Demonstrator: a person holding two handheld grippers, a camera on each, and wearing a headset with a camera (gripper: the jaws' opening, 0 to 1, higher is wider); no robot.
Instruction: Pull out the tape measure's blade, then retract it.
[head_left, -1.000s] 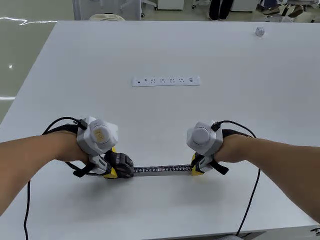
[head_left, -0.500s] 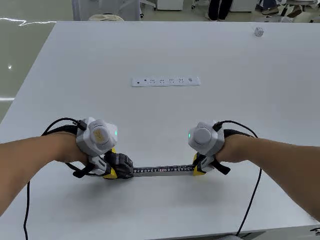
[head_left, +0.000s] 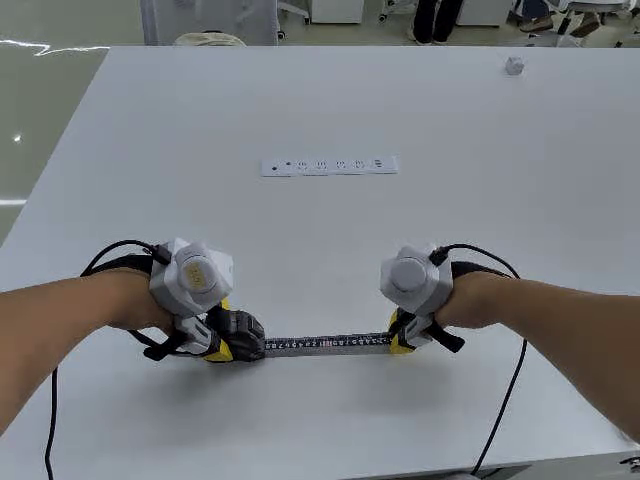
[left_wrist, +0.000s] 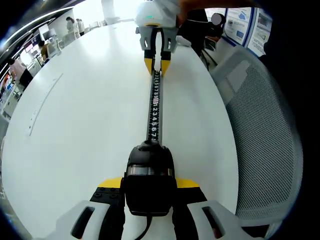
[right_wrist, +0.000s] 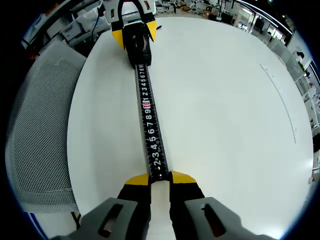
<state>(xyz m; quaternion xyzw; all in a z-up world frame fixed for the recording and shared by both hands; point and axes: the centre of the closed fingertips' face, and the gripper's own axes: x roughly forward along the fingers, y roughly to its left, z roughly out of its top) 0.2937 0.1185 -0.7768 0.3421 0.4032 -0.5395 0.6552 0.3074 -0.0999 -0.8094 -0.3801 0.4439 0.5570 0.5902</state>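
A black tape measure case (left_wrist: 149, 177) sits between the yellow-tipped jaws of my left gripper (left_wrist: 149, 186), which is shut on it; the case (head_left: 238, 335) rests near the table's front edge. Its black blade (head_left: 325, 343) with white numbers runs flat along the table (head_left: 330, 250) to my right gripper (head_left: 402, 342). In the right gripper view the blade (right_wrist: 150, 125) ends between the jaws of my right gripper (right_wrist: 160, 178), shut on the blade's tip. The case (right_wrist: 136, 45) and left gripper (right_wrist: 134, 36) show at the far end.
A white power strip (head_left: 329, 166) lies across the middle of the white table. A small pale object (head_left: 514, 66) sits at the far right. A grey mesh chair (left_wrist: 260, 135) stands beside the table's front edge. Cables trail from both grippers.
The right gripper has moved slightly right, drawing a little more blade out of the case. The left gripper and case hold their place.
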